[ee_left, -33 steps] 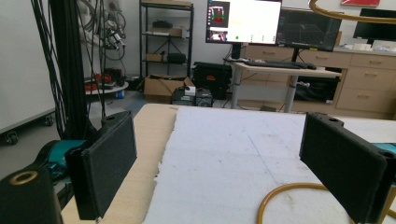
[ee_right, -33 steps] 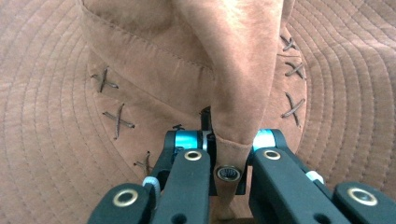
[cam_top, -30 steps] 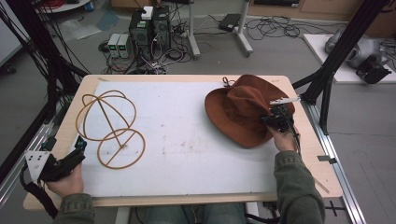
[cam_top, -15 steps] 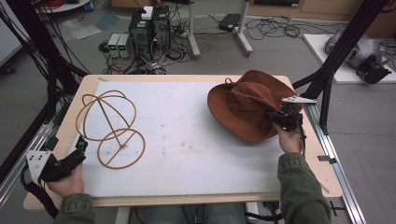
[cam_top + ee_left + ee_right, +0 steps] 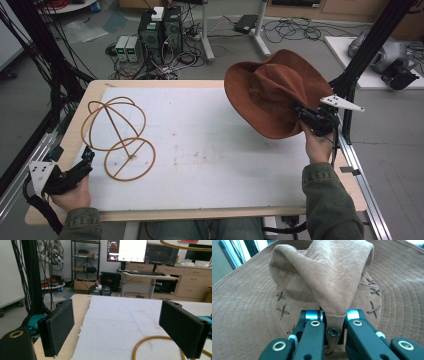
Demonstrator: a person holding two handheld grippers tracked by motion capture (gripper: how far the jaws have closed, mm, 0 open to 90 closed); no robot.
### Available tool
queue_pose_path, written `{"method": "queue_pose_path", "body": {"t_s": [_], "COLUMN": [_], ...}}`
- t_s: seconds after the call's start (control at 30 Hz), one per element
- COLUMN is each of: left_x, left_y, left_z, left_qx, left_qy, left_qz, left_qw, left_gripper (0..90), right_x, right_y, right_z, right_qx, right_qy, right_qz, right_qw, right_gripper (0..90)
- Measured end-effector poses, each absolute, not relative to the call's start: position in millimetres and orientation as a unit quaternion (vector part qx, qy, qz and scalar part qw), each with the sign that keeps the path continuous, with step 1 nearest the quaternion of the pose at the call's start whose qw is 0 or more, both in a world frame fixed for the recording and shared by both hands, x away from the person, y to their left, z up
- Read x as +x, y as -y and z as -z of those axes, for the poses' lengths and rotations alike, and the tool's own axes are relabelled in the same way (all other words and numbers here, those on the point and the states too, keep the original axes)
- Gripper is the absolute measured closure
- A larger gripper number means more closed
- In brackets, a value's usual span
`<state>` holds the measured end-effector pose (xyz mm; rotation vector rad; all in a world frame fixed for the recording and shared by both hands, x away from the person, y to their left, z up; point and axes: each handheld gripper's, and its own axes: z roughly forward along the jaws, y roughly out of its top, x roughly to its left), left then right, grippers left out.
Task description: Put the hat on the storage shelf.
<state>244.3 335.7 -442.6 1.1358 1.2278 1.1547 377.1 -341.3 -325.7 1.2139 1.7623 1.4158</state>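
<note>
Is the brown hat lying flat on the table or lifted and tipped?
Lifted and tipped: the hat hangs tilted past the table's far right corner, its crown pinched in the right gripper.

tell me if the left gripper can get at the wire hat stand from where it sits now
Probably yes. The left gripper rests open at the table's near left corner, with the wire hat stand just ahead of it and bare mat between. The right gripper holds the brown hat far across.

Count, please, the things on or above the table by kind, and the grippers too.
Brown hat: 1, held up by the right gripper
Yellow wire hat stand: 1, on the white mat
Grippers: 2, the left gripper open near the stand
Total: 4
</note>
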Motion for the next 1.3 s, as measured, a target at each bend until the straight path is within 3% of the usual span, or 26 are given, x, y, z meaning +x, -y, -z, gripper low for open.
{"method": "queue_pose_path", "body": {"t_s": [0.7, 0.87, 1.3], "left_x": [243.9, 243.1, 241.2], "left_y": [-339.3, -339.3, -343.6], "left_z": [443.0, 441.9, 442.1], "left_qx": [0.467, 0.465, 0.455], "left_qy": [-0.521, -0.520, -0.525], "left_qz": [-0.476, -0.476, -0.477], "left_qw": [0.533, 0.535, 0.538], "left_gripper": [13.0, 13.0, 13.0], "right_x": [360.6, 357.2, 358.5], "right_y": [260.1, 235.8, 145.8], "right_z": [228.6, 205.1, 188.0], "right_qx": [0.352, 0.333, 0.281], "right_qy": [-0.678, -0.670, -0.699], "right_qz": [-0.582, -0.612, -0.626], "right_qw": [0.277, 0.257, 0.205], "right_gripper": [89.9, 89.9, 89.9]}}
